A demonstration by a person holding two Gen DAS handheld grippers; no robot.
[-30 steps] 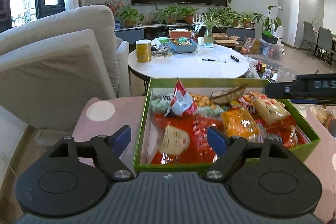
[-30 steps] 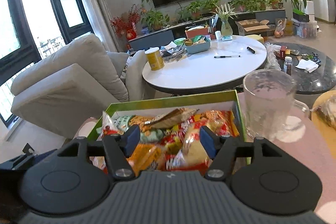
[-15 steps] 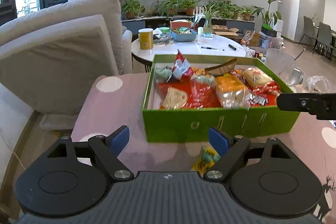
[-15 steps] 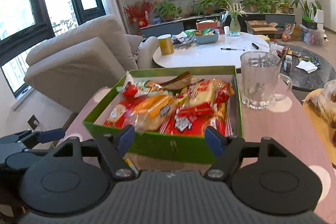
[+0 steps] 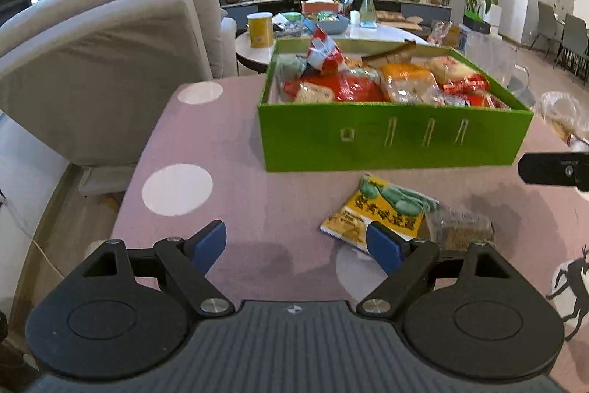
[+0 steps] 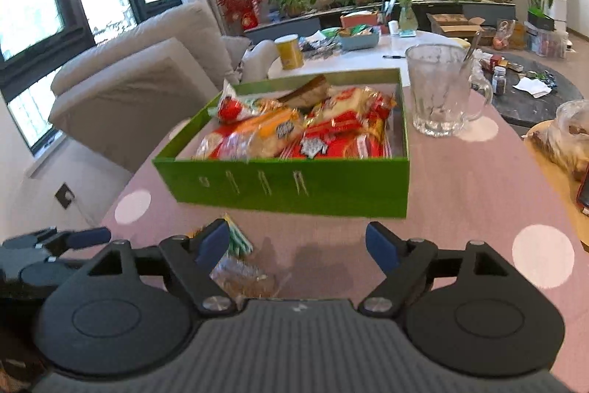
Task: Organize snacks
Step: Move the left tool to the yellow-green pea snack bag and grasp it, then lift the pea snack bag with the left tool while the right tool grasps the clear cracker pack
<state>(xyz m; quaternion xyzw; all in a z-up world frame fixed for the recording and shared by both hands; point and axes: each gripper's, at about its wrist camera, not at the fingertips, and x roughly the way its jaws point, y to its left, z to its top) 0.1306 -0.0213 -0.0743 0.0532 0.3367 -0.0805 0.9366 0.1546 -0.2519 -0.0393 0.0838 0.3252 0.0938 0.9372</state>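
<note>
Keeping the left hand-held gripper (image 5: 296, 244) spread and empty, I'd shift right over the yellow snack packet (image 5: 379, 210), squeeze gently, then box it.

Bare tablecloth (image 5: 228, 150) fills the left and centre of the left wrist frame. The green box (image 5: 390, 139) blocks upper centre; a yellow packet (image 5: 383, 209) and what seems a clear packet (image 5: 460, 231) lie lower right.

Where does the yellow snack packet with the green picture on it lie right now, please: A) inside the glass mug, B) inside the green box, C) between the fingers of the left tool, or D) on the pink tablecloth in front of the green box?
D: the yellow snack packet lies flat on the pink tablecloth, in front of the green box and outside it.
</note>
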